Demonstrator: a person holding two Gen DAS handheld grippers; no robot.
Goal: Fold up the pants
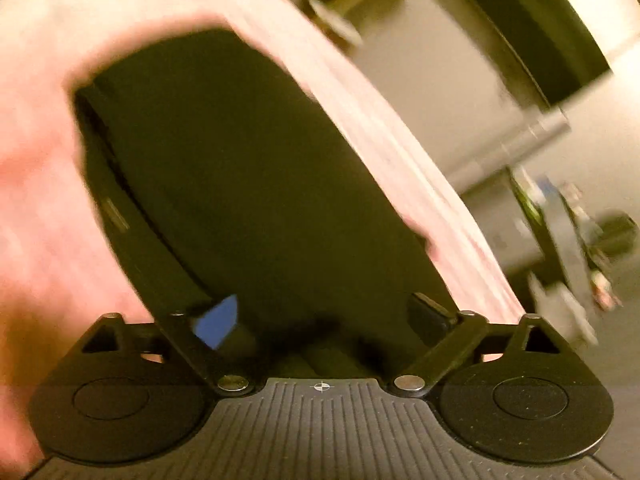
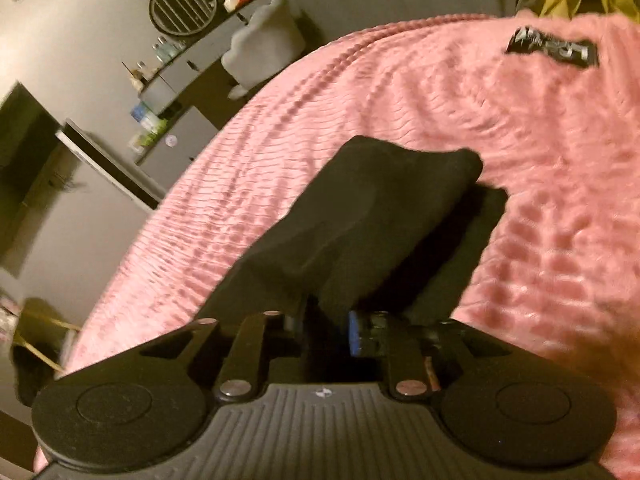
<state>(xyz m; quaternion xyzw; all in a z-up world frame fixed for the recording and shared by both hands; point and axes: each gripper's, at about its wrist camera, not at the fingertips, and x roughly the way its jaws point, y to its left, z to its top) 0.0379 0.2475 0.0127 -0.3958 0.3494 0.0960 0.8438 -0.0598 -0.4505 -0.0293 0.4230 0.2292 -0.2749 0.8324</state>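
Observation:
In the left wrist view, black pants [image 1: 240,180] lie flat on a pink ribbed bedspread [image 1: 36,200], blurred by motion. My left gripper [image 1: 324,320] hovers over their near end with its fingers spread wide and nothing pinched between them. In the right wrist view, a folded length of the black pants [image 2: 380,208] rises off the pink bedspread [image 2: 520,140] into my right gripper [image 2: 326,326]. Its jaws stand narrow with the cloth filling the gap beside the blue pad [image 2: 354,332]. The raised fold casts a shadow on the bed.
A small black printed item [image 2: 552,50] lies on the far part of the bed. Past the bed's left edge stand a grey cabinet with bottles [image 2: 168,80], a white chair [image 2: 264,40], a round slatted object [image 2: 184,4] and a dark screen [image 2: 24,136].

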